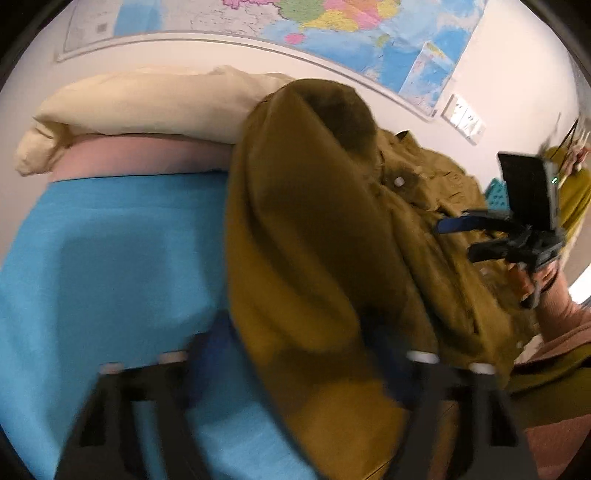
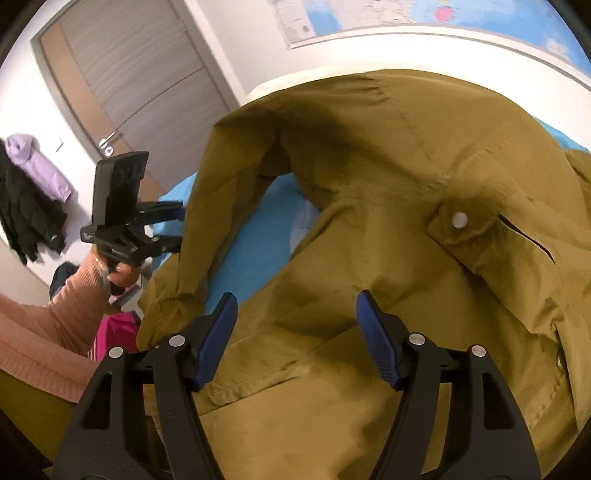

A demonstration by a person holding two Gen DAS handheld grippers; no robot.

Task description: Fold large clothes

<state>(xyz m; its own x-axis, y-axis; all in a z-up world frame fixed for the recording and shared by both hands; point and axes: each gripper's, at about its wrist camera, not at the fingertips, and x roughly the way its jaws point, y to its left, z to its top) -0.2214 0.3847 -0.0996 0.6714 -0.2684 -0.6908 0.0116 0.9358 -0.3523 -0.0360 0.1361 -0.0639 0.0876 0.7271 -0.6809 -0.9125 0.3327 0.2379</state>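
My right tongs (image 2: 297,325) hang released, their 2 blue pads (image 2: 218,339) spread wide above the olive jacket (image 2: 388,192), which lies heaped on the blue bedsheet (image 1: 110,258). My left tongs (image 2: 173,227) pinch a raised fold of that jacket, lifting it. A cream pillow (image 1: 140,103) sits beyond, beneath the wall map (image 1: 332,26).

Both hand-held grippers are black plastic frames; the right hand-held gripper (image 2: 295,325) has ribbed blue pads (image 2: 218,343) and silver pivot screws (image 2: 176,340). Behind the left hand-held gripper (image 2: 173,229): bare skin, ribbed salmon-pink knit sleeve (image 2: 74,306).
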